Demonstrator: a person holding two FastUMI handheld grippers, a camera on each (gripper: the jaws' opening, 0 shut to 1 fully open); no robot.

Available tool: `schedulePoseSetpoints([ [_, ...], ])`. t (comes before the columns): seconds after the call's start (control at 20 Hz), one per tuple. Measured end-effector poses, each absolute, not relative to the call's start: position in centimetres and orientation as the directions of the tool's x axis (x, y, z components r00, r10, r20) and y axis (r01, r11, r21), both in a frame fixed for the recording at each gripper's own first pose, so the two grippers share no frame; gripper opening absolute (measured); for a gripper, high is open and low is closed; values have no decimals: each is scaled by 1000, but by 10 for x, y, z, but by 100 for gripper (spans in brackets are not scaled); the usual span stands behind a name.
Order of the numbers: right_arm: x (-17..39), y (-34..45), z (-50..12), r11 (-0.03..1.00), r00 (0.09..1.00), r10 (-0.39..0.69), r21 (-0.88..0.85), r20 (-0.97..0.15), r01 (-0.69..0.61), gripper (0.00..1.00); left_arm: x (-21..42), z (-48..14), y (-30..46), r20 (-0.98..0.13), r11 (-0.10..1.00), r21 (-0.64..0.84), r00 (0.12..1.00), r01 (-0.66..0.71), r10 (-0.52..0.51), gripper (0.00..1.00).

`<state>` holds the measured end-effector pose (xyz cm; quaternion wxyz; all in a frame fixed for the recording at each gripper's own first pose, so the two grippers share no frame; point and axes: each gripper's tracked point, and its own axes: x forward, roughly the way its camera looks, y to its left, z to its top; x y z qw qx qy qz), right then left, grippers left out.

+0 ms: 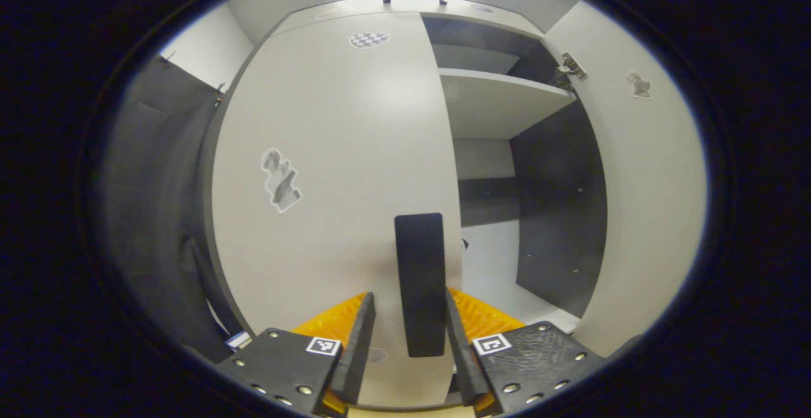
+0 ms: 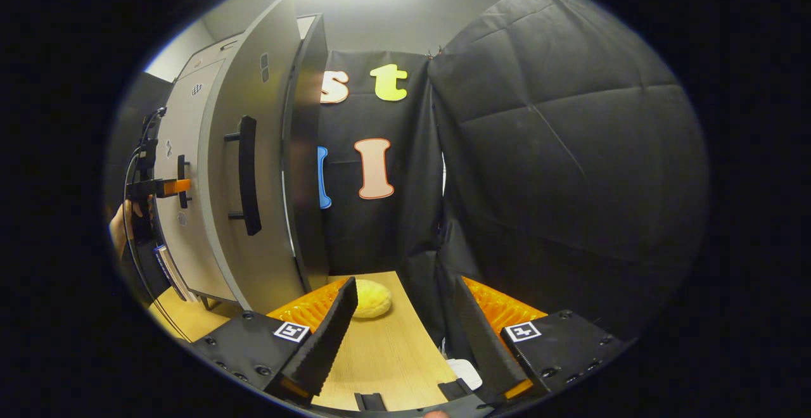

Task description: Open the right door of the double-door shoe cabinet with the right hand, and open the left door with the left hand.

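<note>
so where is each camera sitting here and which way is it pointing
Left gripper view: rides the left gripper, facing the closed left door up close; its own fingers straddle the left door handle, with the open cabinet interior beyond.
Right gripper view: rides the right gripper, held back over the table, facing the booth wall; its own fingers stand apart, holding nothing.
Shared: the left door, its handle, the open right door; the right gripper view also shows the left gripper and a hand.

No readable text; stickers on cabinet door (image 1: 329, 171) illegible.
</note>
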<state>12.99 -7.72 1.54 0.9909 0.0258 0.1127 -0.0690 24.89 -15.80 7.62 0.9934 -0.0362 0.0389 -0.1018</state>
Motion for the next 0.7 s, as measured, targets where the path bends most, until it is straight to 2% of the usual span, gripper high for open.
schedulePoseSetpoints([
  [0.1, 129, -77, 14, 989, 964, -129, 38, -232, 141, 96, 251, 72, -164, -82, 973, -96, 972, 212, -220, 46],
  [0.25, 129, -80, 13, 991, 965, -125, 19, -231, 132, 96, 249, 73, -164, -82, 978, -80, 976, 193, -200, 30],
  [0.35, 130, -82, 13, 992, 965, -119, 8, -232, 125, 96, 250, 71, -164, -97, 973, -84, 970, 214, -221, 30],
  [0.6, 135, -80, 9, 996, 968, -76, 19, -241, 83, 96, 245, 67, -162, -126, 971, -92, 965, 221, -232, 16],
  [0.7, 138, -82, 7, 998, 968, -62, 17, -243, 69, 96, 238, 70, -161, -133, 967, -109, 961, 228, -242, 15],
])
